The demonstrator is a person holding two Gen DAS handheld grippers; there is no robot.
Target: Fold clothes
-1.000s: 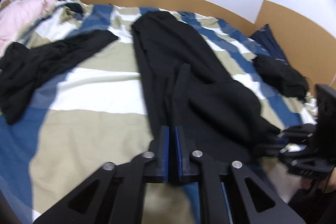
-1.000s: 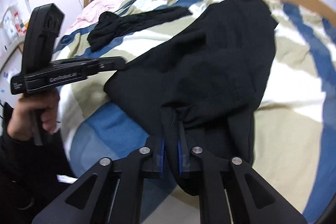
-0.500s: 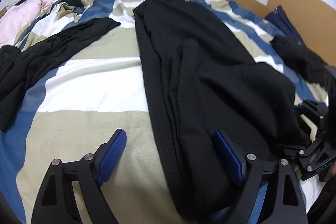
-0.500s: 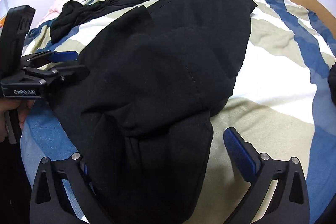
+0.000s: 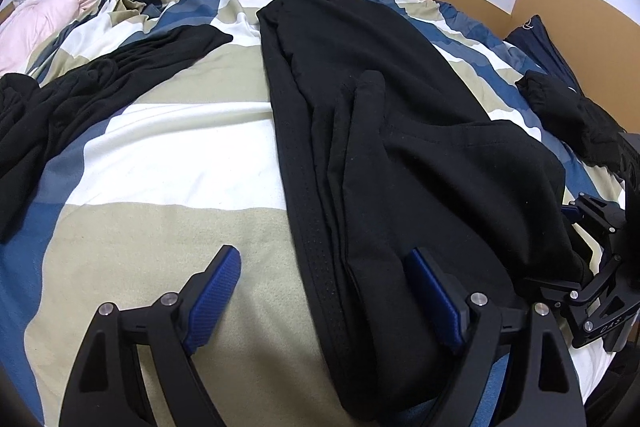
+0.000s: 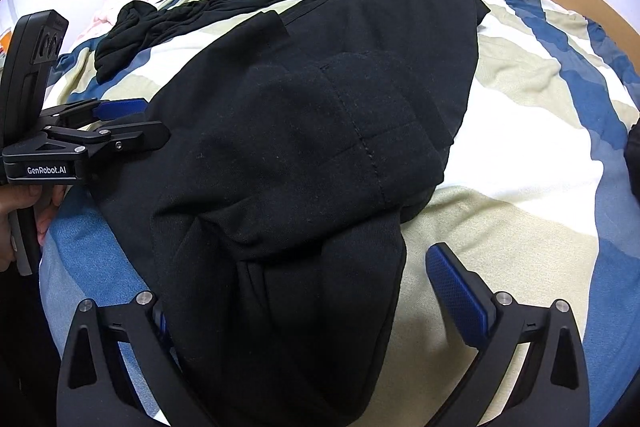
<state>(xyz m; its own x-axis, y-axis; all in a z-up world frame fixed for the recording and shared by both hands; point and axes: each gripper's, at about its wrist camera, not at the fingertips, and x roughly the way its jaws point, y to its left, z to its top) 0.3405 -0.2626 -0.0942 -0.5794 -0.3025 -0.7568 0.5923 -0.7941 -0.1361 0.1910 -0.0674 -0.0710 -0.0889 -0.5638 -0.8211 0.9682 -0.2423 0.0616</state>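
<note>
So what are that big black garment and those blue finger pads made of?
The black garment looks like matte knit cotton or fleece: soft folds, lint specks, stitched seams. The blue pads look like rubber or plastic with a fine grid texture, though that is uncertain.

left gripper (image 5: 324, 291) jaws now spread, right gripper (image 6: 296, 307) too, black garment (image 6: 320, 131) released

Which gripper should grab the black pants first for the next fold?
Probably the left gripper. It is open, and the long straight edge of the black pants lies right between its fingers. The right gripper, also open, faces a thick bunched end.
</note>
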